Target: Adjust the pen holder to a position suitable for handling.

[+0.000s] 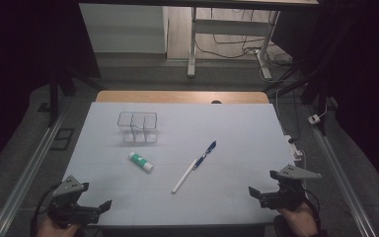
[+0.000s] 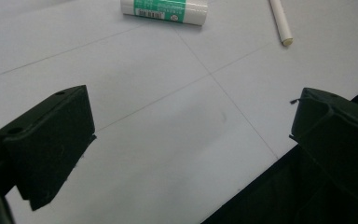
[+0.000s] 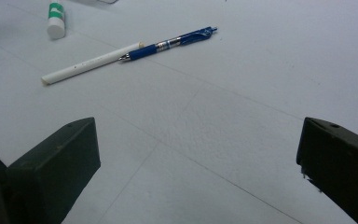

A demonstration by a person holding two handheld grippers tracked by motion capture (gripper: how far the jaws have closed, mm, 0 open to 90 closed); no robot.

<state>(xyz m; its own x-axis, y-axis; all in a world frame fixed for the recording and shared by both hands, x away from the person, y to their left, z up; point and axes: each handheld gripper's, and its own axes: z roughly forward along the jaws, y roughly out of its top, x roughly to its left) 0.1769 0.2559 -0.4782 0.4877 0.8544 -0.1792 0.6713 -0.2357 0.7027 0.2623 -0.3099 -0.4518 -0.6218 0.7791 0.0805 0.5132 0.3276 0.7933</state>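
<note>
Both tongs are standing wide open and gripping nothing, the left tongs [image 1: 94, 210] and the right tongs [image 1: 260, 194] hovering at the near edge of the pale grey worktop [image 1: 227, 123]. The landmark is the clear plastic compartment organiser [image 1: 137, 127], sitting toward the far left. Just nearer than it, the short white glue stick with a green label [image 1: 141, 161] is lying on its side. To the right of the organiser and nearer, the blue-capped pen with a long white barrel [image 1: 194, 166] is lying diagonally, well apart from the glue stick.

The work appears to be putting these items into the organiser, and nothing is picked up yet. The round glue stick could be rolling away if a jaw is nudging it before closing. The thin pen, lying flat, could be slipping or pivoting out of a pinch taken off-centre. The light organiser could be sliding or tipping if an item is striking its rim.
</note>
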